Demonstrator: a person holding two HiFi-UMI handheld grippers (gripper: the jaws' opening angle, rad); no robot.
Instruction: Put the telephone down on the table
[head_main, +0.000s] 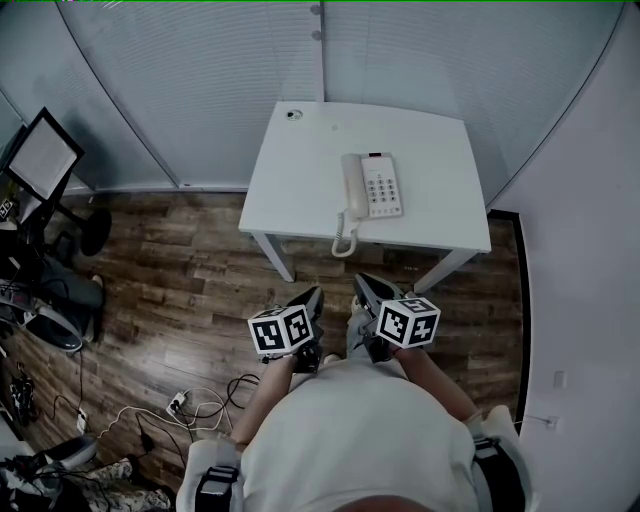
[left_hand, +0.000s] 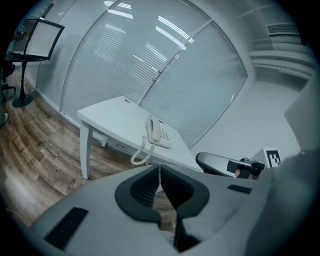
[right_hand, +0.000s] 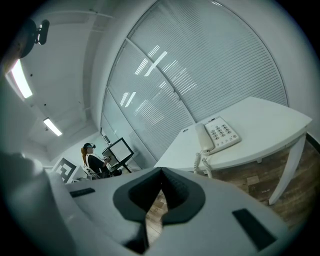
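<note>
Holding nothing: left tool (head_main: 312, 298) and right tool (head_main: 364, 286) closed tight. Facing telephone (head_main: 372, 186) ahead on counter (head_main: 300, 170), lengthwise away, nearer right tool.

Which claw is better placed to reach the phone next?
Right, marginally. In the head view the right claw lines up with the phone; the left claw is offset sideways. Both are shut, empty and short of the table.

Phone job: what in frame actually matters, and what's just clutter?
Belongs to the job:
- telephone, handset on its cradle, already lying on the table
- left tongs and right tongs, both shut, empty and short of the table

Just lying about:
- monitor
- cables
- small round object at the table's far corner
</note>
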